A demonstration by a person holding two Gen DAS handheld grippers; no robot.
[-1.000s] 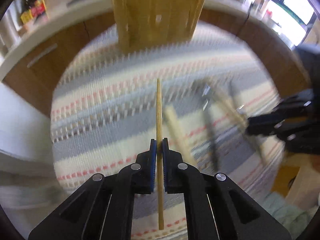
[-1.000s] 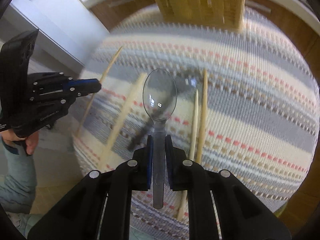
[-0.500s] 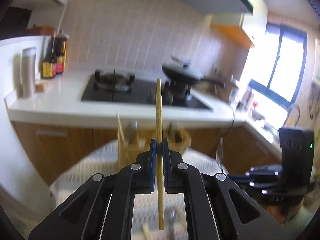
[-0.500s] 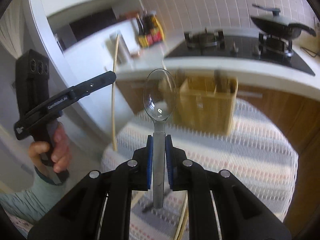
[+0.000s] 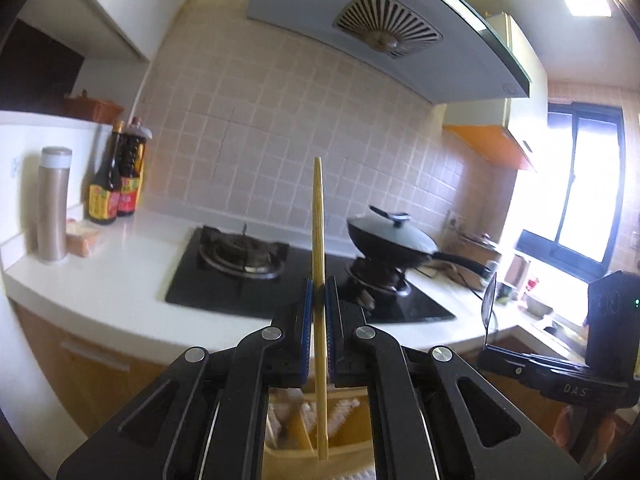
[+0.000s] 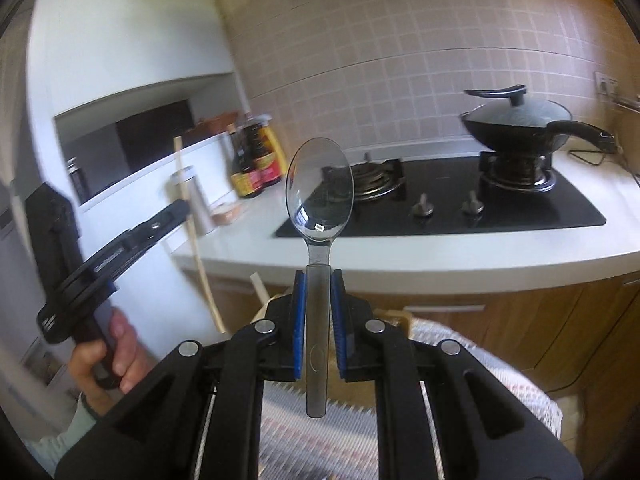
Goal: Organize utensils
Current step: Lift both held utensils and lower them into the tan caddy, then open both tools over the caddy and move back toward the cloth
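My left gripper (image 5: pixel 318 284) is shut on a wooden chopstick (image 5: pixel 319 264), held upright, its lower end over the wooden utensil holder (image 5: pixel 316 436) seen between the fingers. My right gripper (image 6: pixel 318 276) is shut on the handle of a clear plastic spoon (image 6: pixel 319 192), bowl up. The holder's rim (image 6: pixel 394 316) peeks out behind the right fingers. The left gripper (image 6: pixel 176 210) with its chopstick (image 6: pixel 192 232) shows at the left of the right wrist view. The right gripper (image 5: pixel 486 350) with the spoon edge-on (image 5: pixel 489 300) shows at the right of the left wrist view.
A striped cloth (image 6: pixel 480 380) covers the table below. Behind is a white counter (image 6: pixel 440 256) with a black gas hob (image 6: pixel 460 204), a lidded wok (image 6: pixel 520 124), sauce bottles (image 5: pixel 116 180) and a steel flask (image 5: pixel 52 204). A range hood (image 5: pixel 380 36) hangs above.
Both grippers have lifted off the striped table and tilted up to face the kitchen wall, each keeping its utensil. They now hover above the utensil holder.
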